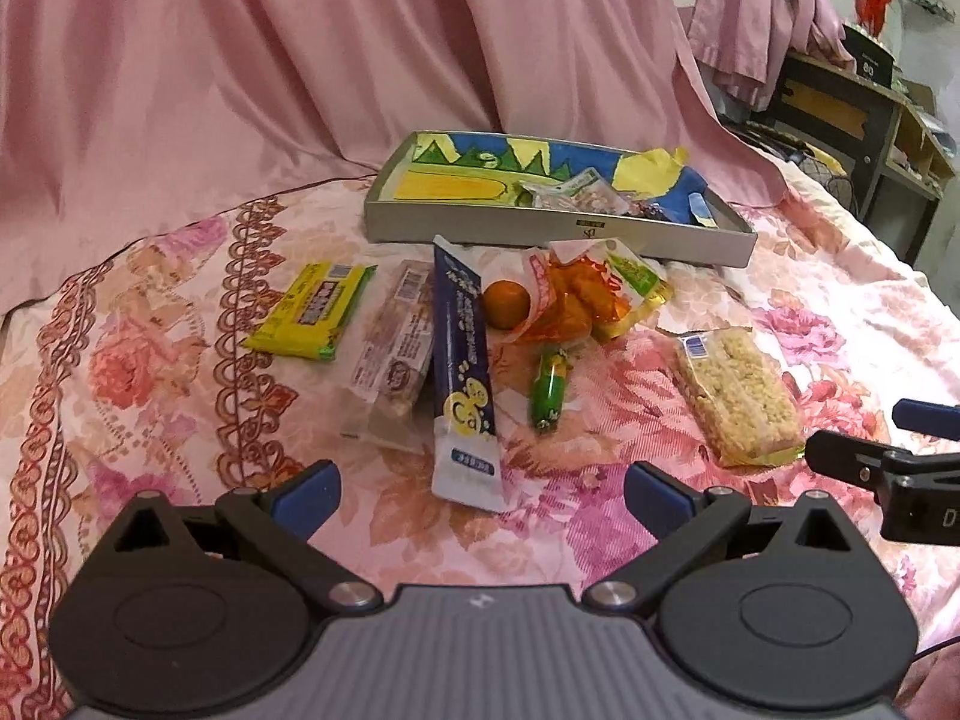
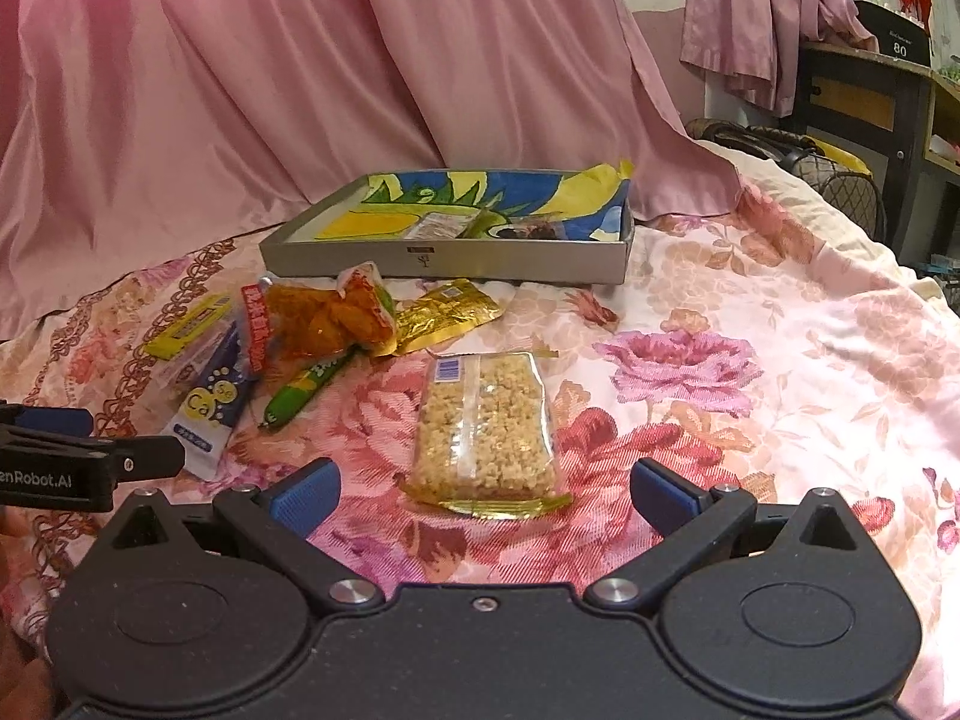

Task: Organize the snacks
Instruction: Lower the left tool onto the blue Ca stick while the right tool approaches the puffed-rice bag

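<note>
Right gripper hangs low over the flowered bedspread, jaws spread wide and empty, and the rice-crisp bar lies lengthwise right between its fingertips, near end almost level with the pads, so it looks lined up for a straight pinch across the bar's width. Left gripper is just as wide and holds nothing, aimed at the near end of the blue calcium stick pack, which leans on the clear-wrapped biscuit pack to its left. Farther out sits the clutter: yellow wafer pack at the left, a small orange, the orange chip bag, a green sausage stick pointing nearward. At the far side waits the grey tray (a few snacks already lie in its right end), surely the destination. The chip bag and orange lie directly between the left gripper and the tray, so a lift over them seems wise
</note>
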Demonstrator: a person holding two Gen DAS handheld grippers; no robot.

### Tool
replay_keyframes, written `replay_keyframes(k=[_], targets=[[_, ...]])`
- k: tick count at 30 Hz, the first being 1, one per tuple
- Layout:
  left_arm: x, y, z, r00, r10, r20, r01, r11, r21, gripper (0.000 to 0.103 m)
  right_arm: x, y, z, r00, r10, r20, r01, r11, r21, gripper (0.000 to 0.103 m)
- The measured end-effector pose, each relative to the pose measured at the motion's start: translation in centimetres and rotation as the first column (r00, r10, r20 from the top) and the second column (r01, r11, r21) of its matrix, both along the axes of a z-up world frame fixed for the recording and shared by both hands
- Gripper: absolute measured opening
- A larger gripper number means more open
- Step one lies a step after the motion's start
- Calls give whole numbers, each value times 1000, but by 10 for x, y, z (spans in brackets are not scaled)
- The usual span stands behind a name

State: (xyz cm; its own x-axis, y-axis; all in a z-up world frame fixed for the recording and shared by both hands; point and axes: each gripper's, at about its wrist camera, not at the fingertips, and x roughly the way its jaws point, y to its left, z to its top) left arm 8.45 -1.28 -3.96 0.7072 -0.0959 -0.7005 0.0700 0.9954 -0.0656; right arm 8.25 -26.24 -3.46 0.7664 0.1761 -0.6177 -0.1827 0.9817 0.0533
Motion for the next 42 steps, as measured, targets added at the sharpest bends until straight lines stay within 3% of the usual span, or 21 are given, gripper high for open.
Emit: replay_keyframes(k=[13, 23, 29, 32, 37, 40, 42], targets=[[40, -12, -9, 999, 10, -35, -9, 999, 33, 103, 49, -5, -24, 999, 8, 37, -7, 1000, -22, 102], [59, -24, -19, 998, -40, -42, 42, 998, 56, 100, 67, 2, -46, 999, 48, 7, -47, 999, -6, 102], [68, -27, -19, 998, -55, -33, 57, 997, 53, 86, 75, 4, -58, 998, 61, -24, -61, 998, 1, 102], [68, -27, -20, 998, -46, -32, 47, 998, 44, 86, 73, 6, -59, 996, 81, -30, -81, 997, 10, 102], [74, -14, -31, 996, -21, -89, 22, 1000, 4, 73, 70, 11, -59, 994, 109, -20, -110, 994, -2, 102], [76, -9, -33, 996, -22, -85, 22, 1000, -2, 73, 69, 11, -59, 993, 113, -16, -113, 994, 0, 102], [76, -10, -33, 996, -33, -83, 33, 999, 1, 64, 69, 12, -59, 993, 114, -12, -114, 993, -7, 100]])
